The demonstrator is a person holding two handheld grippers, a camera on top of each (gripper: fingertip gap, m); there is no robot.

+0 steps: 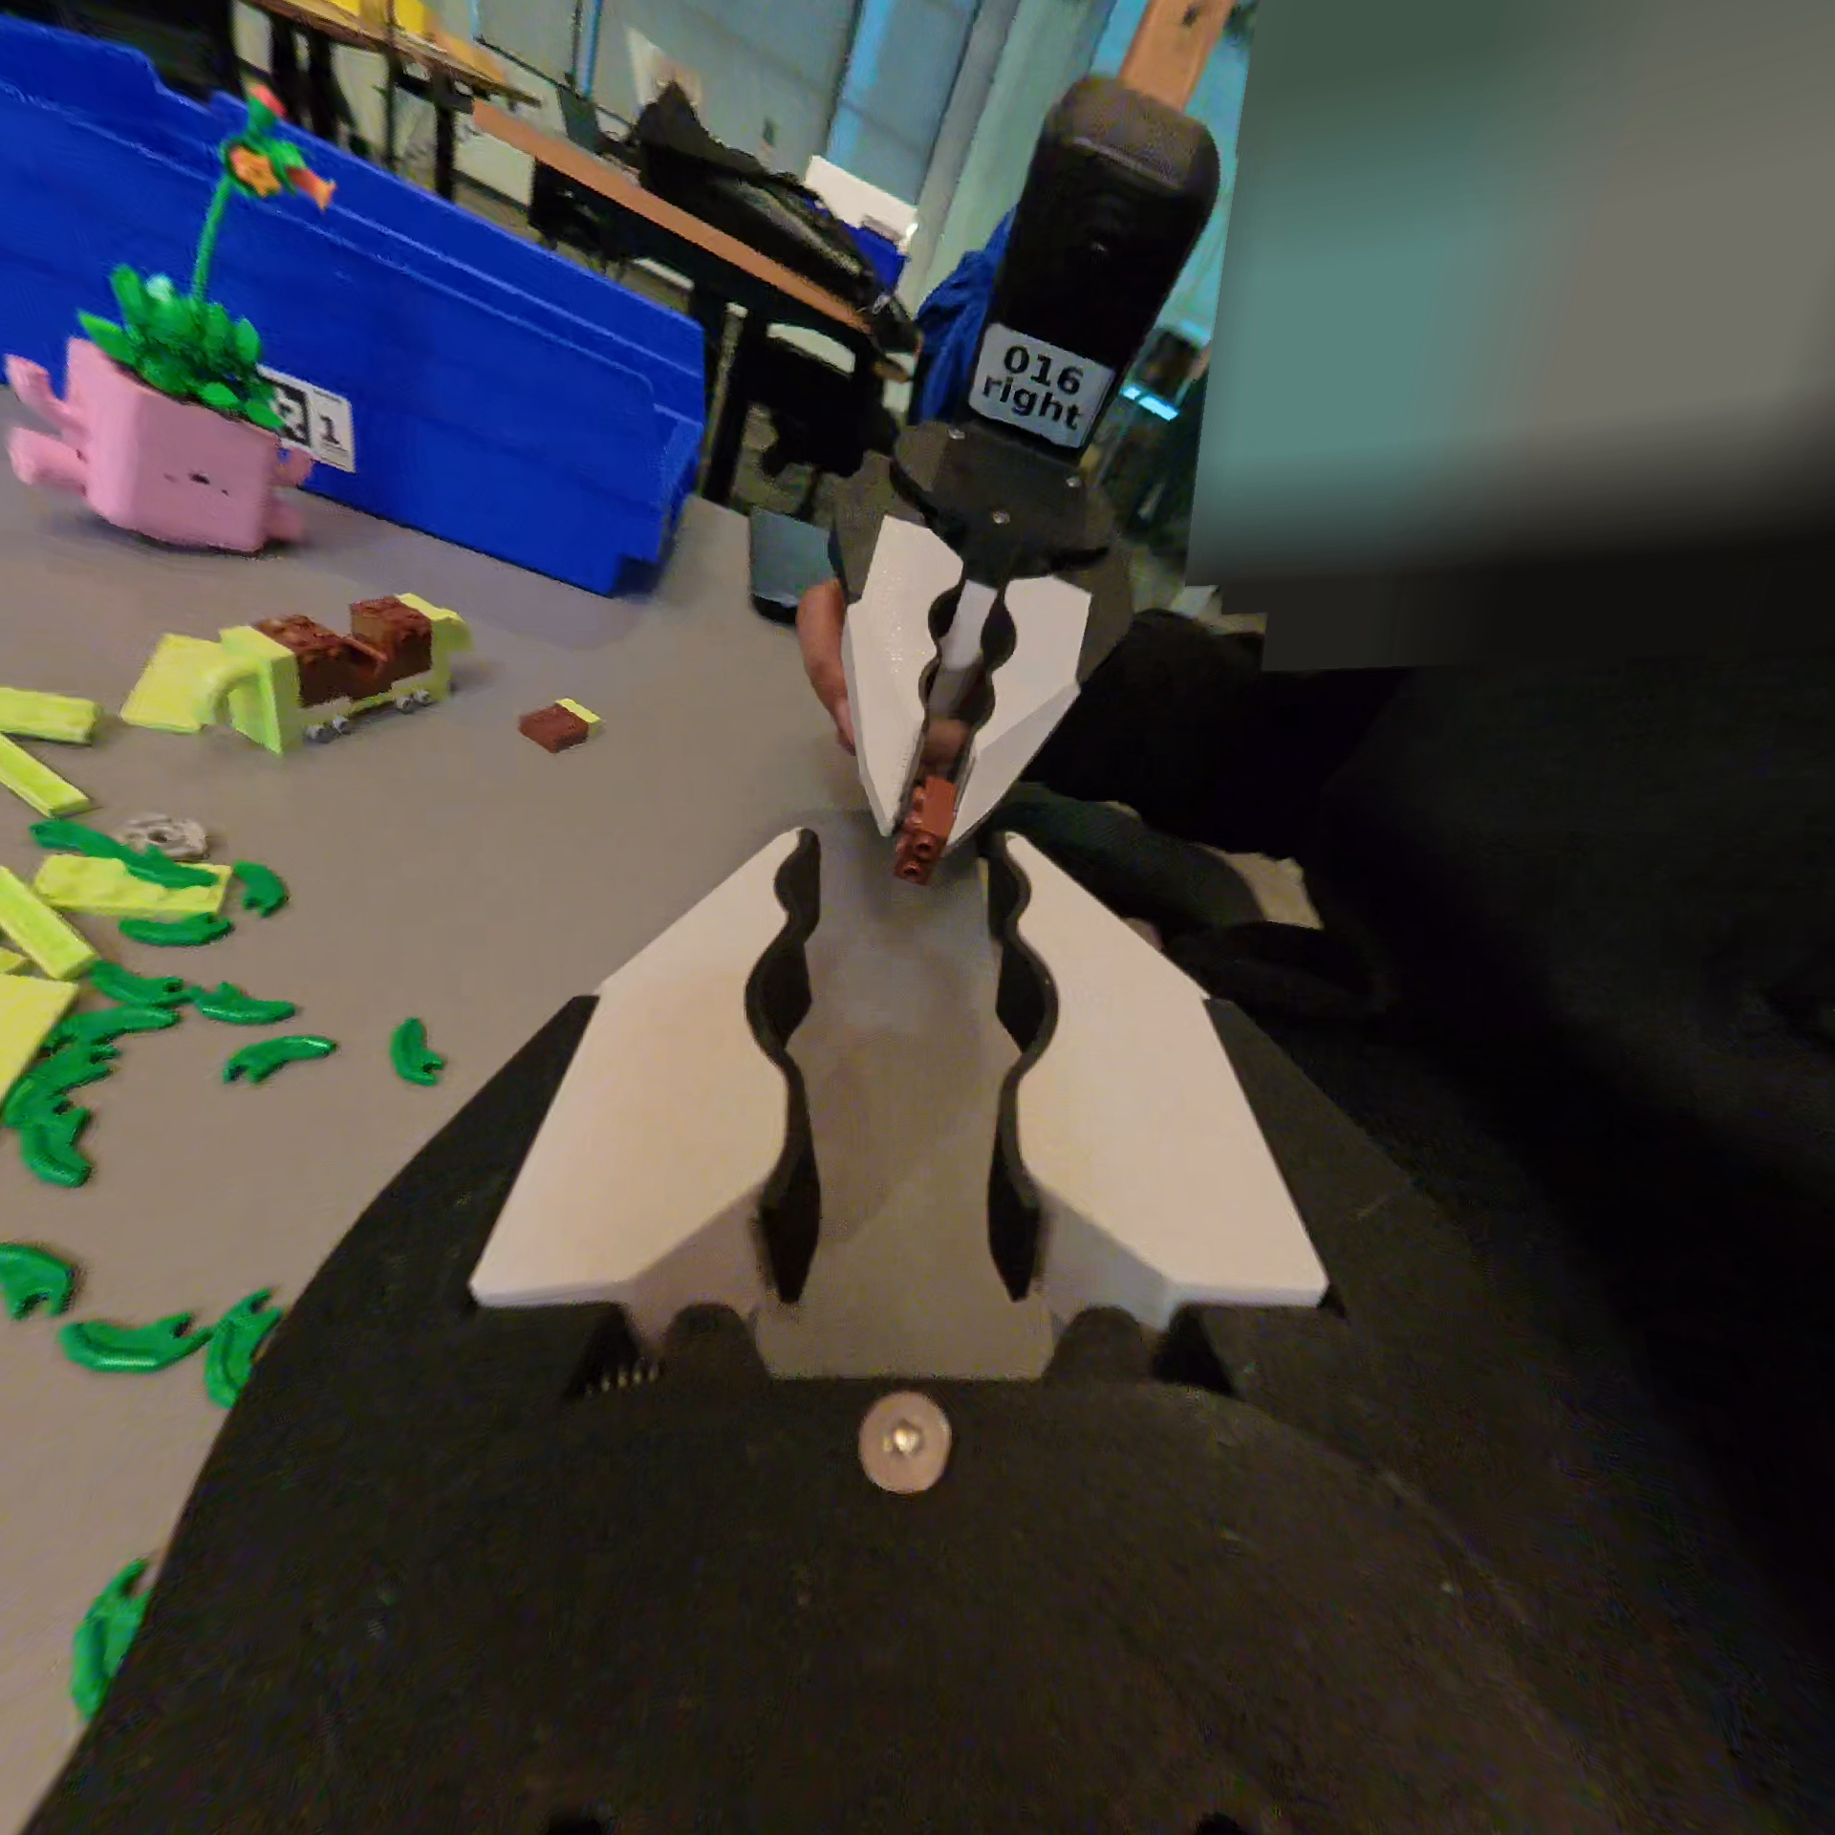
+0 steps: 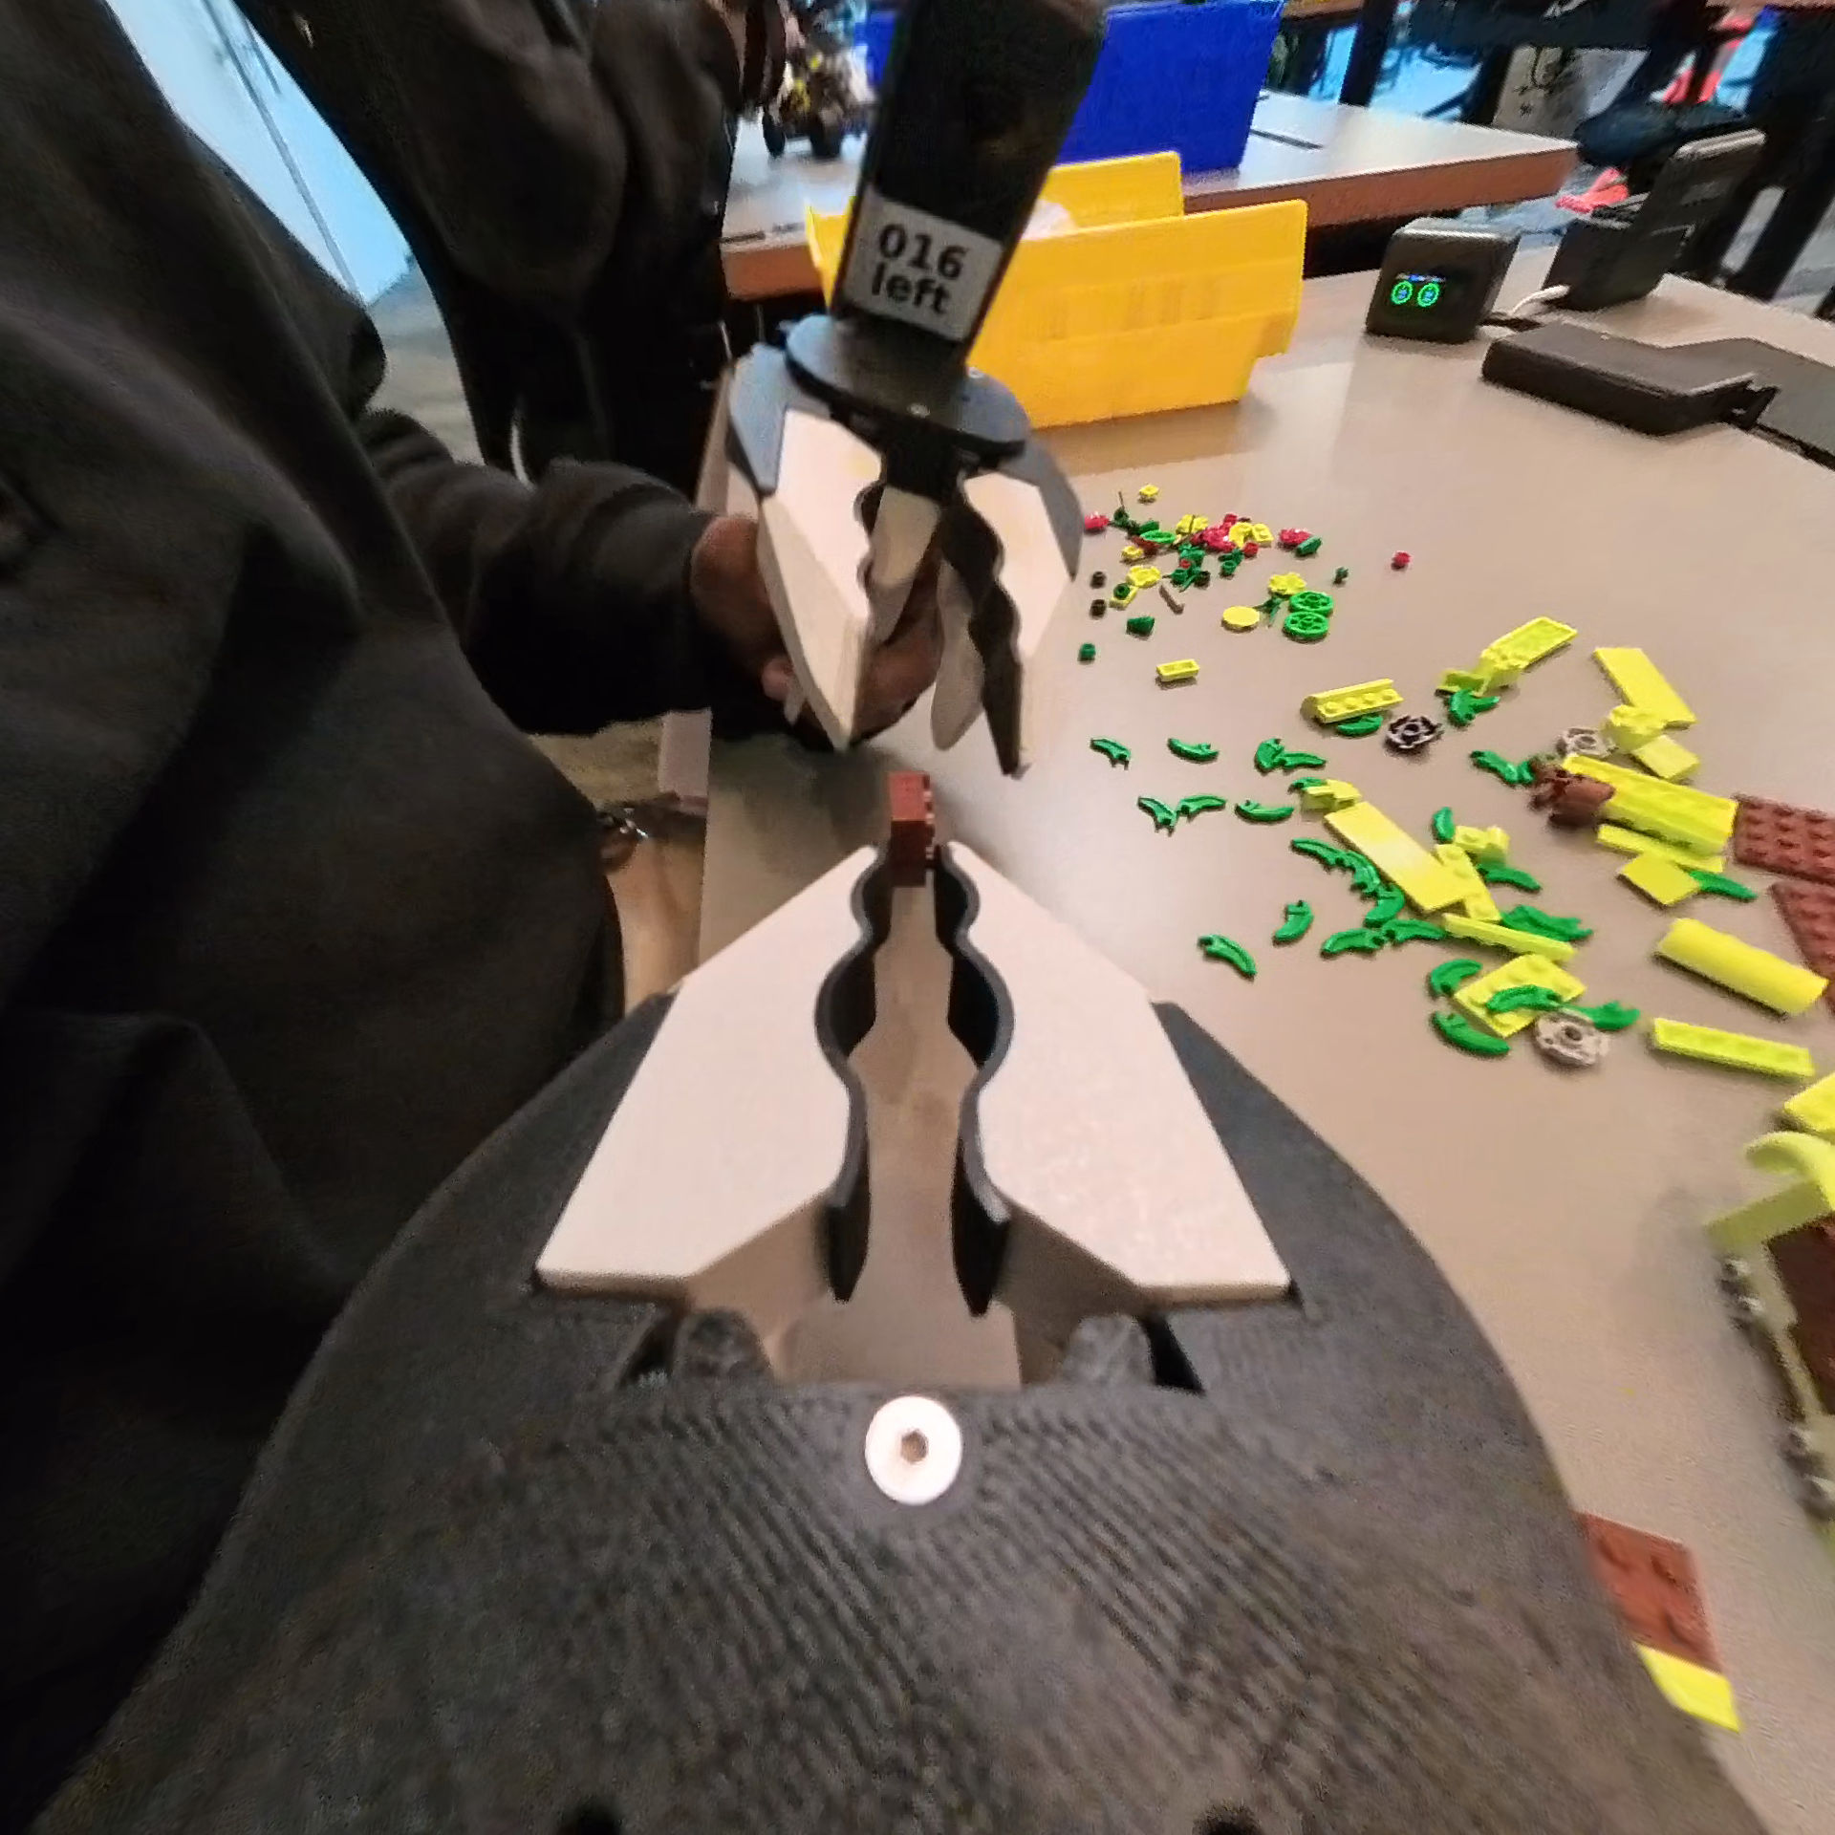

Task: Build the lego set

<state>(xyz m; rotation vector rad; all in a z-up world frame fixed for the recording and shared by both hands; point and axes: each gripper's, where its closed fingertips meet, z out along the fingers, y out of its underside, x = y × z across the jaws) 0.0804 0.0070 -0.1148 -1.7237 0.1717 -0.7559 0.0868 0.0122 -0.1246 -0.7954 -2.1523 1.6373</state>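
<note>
My right gripper [image 2: 909, 854] is shut on a small brown brick [image 2: 912, 826] that sticks out past its tips. In the left wrist view that gripper [image 1: 923, 829] points down at me with the brown brick [image 1: 921, 832] in its tips. My left gripper [image 1: 902, 844] is open and empty, its tips just below the brick. In the right wrist view the left gripper [image 2: 928, 745] hangs open just above the brick. A half-built lime and brown model [image 1: 338, 665] lies on the grey table [image 1: 596, 894] at the left.
A pink pot with a green plant [image 1: 164, 447] stands before blue bins [image 1: 447, 348]. Loose green leaves [image 1: 278, 1058], lime plates [image 2: 1390, 854] and a brown piece [image 1: 558, 723] lie scattered. A yellow bin [image 2: 1142, 298] and black devices [image 2: 1628, 372] stand far off. A person in dark clothing [image 2: 248, 695] is close. The grippers are tip to tip, or close to it.
</note>
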